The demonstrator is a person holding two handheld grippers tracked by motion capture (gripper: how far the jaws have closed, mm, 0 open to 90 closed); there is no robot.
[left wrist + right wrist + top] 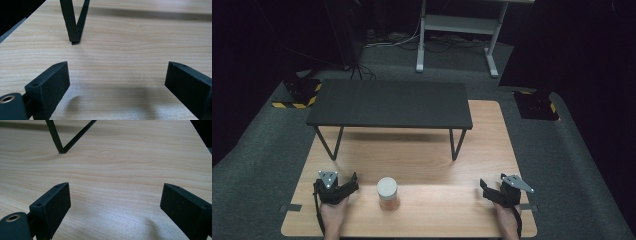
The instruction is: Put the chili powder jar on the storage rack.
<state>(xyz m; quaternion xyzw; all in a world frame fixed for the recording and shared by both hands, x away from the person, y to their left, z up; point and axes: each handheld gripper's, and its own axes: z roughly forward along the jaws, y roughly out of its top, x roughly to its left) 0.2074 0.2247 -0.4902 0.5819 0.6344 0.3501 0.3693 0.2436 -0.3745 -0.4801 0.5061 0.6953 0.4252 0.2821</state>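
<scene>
A small jar (387, 194) with a white lid and orange contents stands near the front edge of the wooden table (422, 170), between the two hands. My left gripper (353, 181) rests to the jar's left, held low over the wood. In the left gripper view the left gripper (117, 75) is open, with bare wood between its jaws. My right gripper (483, 187) sits at the front right of the table, well apart from the jar. The right gripper (115, 195) is also open over bare wood.
A low black shelf (390, 104) on thin black legs (329, 145) spans the far half of the table. One leg foot (75, 41) shows ahead of the left gripper, another leg foot (60, 151) ahead of the right. Grey carpet surrounds the table; a white desk frame (457, 30) stands behind.
</scene>
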